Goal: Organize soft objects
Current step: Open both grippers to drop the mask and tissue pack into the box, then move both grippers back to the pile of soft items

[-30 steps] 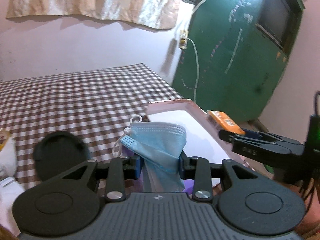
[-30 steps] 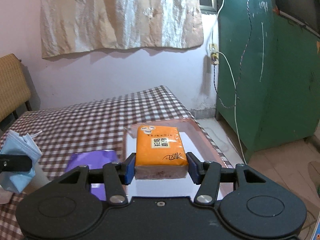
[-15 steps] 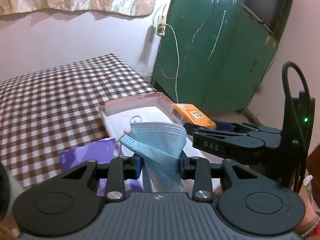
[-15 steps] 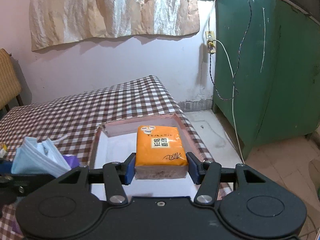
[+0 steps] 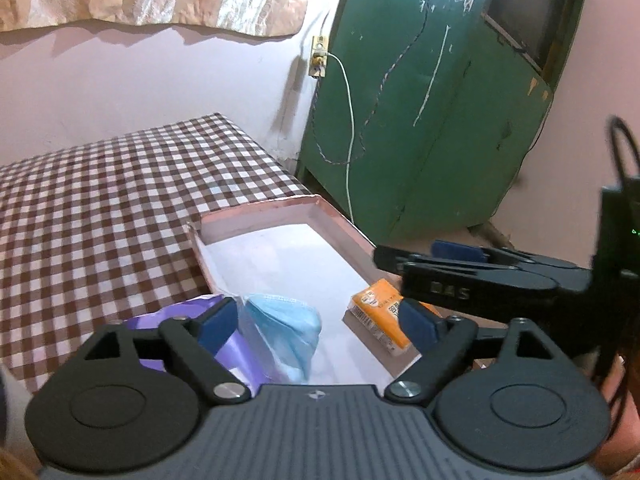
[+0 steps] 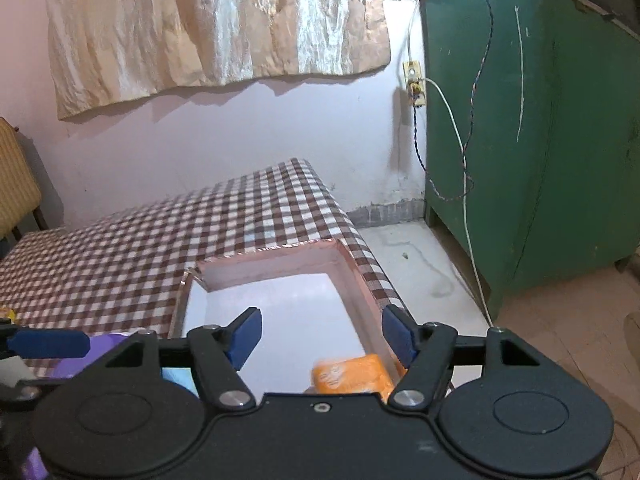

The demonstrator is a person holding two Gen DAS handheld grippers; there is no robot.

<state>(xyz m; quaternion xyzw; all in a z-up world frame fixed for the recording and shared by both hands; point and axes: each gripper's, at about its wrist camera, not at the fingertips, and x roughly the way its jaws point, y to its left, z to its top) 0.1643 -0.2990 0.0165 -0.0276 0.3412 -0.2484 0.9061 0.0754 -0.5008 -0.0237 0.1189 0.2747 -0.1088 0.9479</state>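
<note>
Both grippers hang over a shallow pink tray point(image 5: 340, 216) with a white floor, set on a checked tabletop point(image 5: 100, 200). The left gripper point(image 5: 318, 322) is opening, its blue fingers point(image 5: 218, 318) spread wide. A blue mask point(image 5: 286, 330) lies in the tray between them, just beside the left finger; neither pad presses it. A purple bag point(image 5: 184, 312) lies under that left finger, at the tray's edge. The right gripper point(image 6: 320, 336) is opening too, its fingers point(image 6: 244, 336) apart. An orange tissue pack point(image 6: 352, 374) lies in the tray below them, near the right finger, free of both pads.
</note>
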